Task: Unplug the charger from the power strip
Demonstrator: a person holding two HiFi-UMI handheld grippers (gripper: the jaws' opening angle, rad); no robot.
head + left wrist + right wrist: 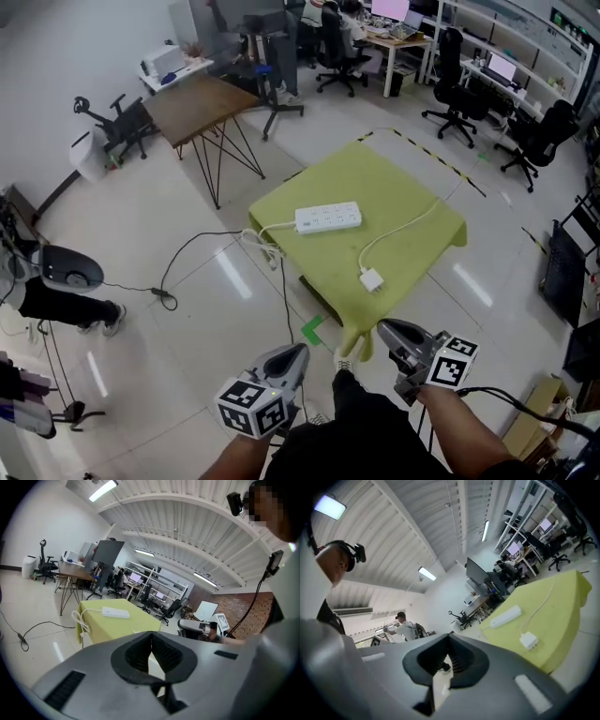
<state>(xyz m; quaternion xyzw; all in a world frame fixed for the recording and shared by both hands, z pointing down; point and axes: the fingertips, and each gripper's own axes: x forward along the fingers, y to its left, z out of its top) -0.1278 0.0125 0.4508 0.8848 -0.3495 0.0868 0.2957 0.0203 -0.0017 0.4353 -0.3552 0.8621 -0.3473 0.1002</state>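
One charger, one power strip, two grippers
The charger is lying near the table's front edge, well apart from the power strip; the left gripper and right gripper are hovering over open floor, jaws pressed together, empty

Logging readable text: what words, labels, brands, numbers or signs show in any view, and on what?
No text is readable.
Power strip: print, if any, too small.
Charger: too small to tell.
Marker cubes: square code patterns, no letters.
Monitors: blurred, unreadable.
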